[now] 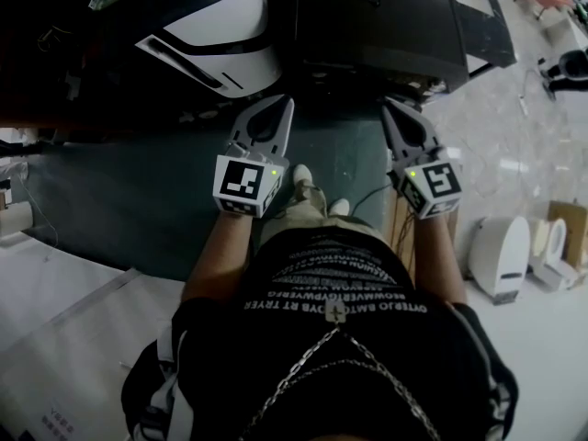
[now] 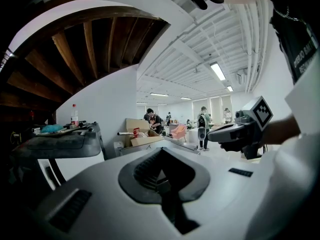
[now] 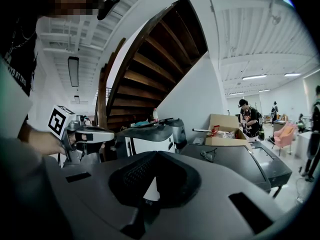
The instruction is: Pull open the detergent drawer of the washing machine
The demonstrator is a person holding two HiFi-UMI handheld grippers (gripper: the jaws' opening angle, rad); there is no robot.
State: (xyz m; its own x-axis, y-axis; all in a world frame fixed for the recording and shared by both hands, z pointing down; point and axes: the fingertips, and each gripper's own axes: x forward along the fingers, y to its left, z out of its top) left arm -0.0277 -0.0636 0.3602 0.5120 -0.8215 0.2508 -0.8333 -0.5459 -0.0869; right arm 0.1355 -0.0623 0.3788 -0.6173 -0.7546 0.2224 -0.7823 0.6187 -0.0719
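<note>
Both grippers are held out level in front of the person, side by side, and neither touches anything. My left gripper (image 1: 283,104) (image 2: 162,176) has its jaws together with nothing between them. My right gripper (image 1: 390,108) (image 3: 150,184) also looks shut and empty. Ahead of them stand two appliances. On the left is a white one with a dark top (image 1: 216,39) (image 3: 150,139). On the right is a dark grey boxy one with a flat lid (image 1: 377,16) (image 3: 235,164). I cannot make out a detergent drawer on either. Each gripper view shows the other gripper to its side.
A dark mat (image 1: 129,191) covers the floor under the grippers. A white curved object (image 1: 501,255) stands on the tiled floor at right. A wooden staircase (image 3: 150,69) rises behind the appliances. Beyond are an open cardboard box (image 3: 227,129) and several people (image 2: 202,124).
</note>
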